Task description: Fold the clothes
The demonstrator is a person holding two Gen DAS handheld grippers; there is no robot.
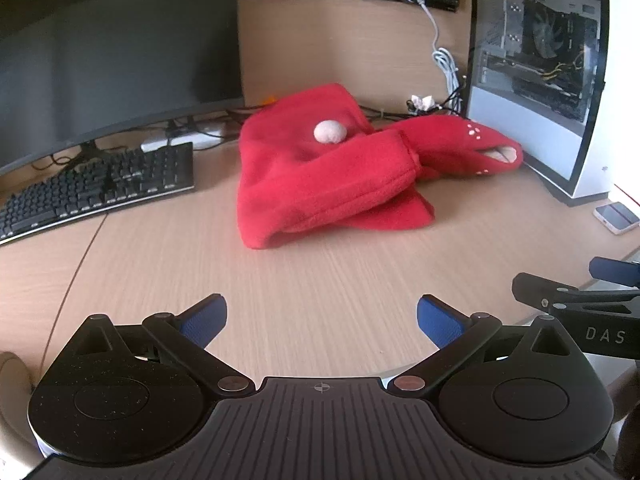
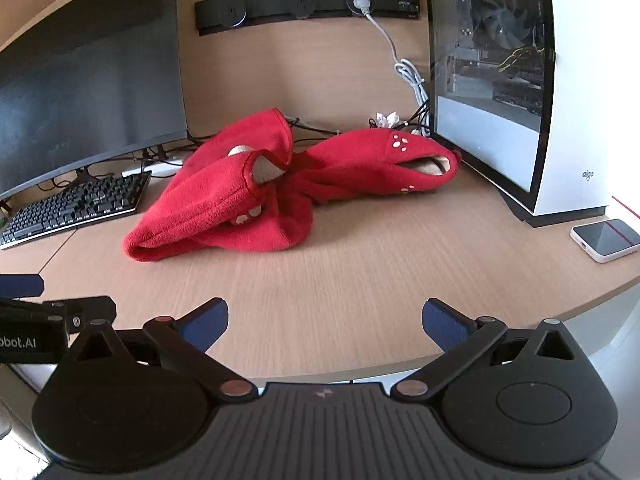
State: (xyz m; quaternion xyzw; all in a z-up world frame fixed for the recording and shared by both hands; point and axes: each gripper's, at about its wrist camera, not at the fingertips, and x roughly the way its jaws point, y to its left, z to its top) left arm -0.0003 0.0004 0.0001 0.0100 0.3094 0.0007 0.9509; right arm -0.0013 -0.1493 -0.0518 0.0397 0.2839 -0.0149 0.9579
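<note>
A red fleece garment [image 1: 320,176] lies crumpled on the wooden desk [image 1: 320,280], with a pale round pompom on top and small white paw prints on one part. The right wrist view shows the same garment [image 2: 240,200] with a sleeve opening facing me. My left gripper [image 1: 322,320] stands open above the desk's near part, well short of the cloth, nothing between its blue pads. My right gripper [image 2: 325,322] is open too, near the desk's front edge, empty. Each gripper shows at the side of the other's view.
A black keyboard [image 1: 100,184] and dark monitor [image 1: 112,48] stand left of the garment. A white computer case [image 1: 540,72] with a glass side stands at the right, a phone [image 2: 606,240] before it. Cables [image 1: 440,60] hang from a wall socket strip behind.
</note>
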